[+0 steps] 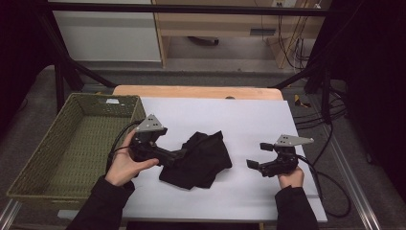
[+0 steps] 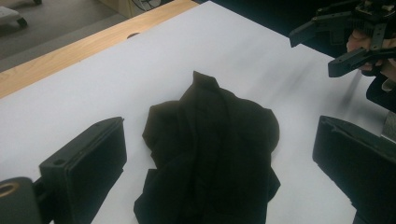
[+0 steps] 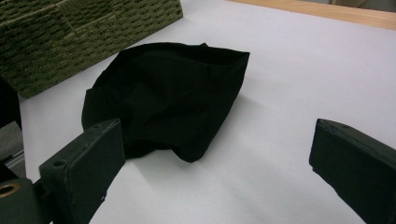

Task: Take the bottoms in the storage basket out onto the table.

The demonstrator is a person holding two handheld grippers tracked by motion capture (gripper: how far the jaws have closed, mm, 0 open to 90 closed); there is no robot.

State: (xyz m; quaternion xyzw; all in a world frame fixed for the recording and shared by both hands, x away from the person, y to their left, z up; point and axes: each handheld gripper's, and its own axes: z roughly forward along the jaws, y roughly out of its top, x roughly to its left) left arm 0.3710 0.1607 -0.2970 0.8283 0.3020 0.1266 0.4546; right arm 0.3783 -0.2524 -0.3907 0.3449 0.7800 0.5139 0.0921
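A crumpled black cloth (image 1: 198,160) is seen lying on the white table cover (image 1: 249,120), beside the woven basket (image 1: 57,158). The left gripper (image 1: 181,154) is held wide open at the cloth's edge, nothing being gripped. The right gripper (image 1: 253,164) is likewise spread wide and empty, well apart from the cloth.

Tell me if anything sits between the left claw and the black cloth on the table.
Nothing visible does. The left claw is open, and the black cloth lies bunched on the white table cover right between its jaws. The woven basket stands off to the side, out of that path.
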